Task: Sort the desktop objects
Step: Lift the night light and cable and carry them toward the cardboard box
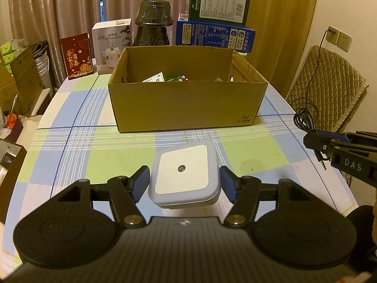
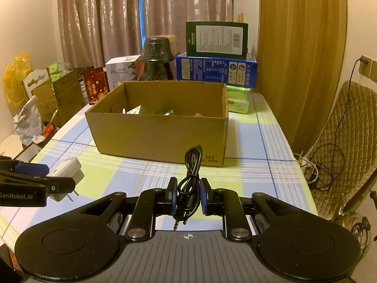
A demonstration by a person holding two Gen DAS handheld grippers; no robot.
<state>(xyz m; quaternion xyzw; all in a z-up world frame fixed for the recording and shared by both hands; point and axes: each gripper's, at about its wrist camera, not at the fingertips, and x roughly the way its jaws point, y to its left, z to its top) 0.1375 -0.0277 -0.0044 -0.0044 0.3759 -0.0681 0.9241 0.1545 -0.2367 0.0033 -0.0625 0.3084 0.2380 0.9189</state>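
Brown corrugated cardboard box (image 1: 186, 87) lies at twelve o'clock from both my grippers. My left gripper (image 1: 185, 184) clamps a white square plug-in night light (image 1: 183, 172); my right gripper (image 2: 188, 197), jaws narrow, pinches a coiled black audio cable (image 2: 190, 176). Both loads hang above the checked blue-green tablecloth (image 1: 94, 146); curtains (image 1: 70, 11) behind.

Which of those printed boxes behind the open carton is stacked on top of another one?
The green box with the white label: it stands on the blue box. The white humidifier box and the red one sit on the table.
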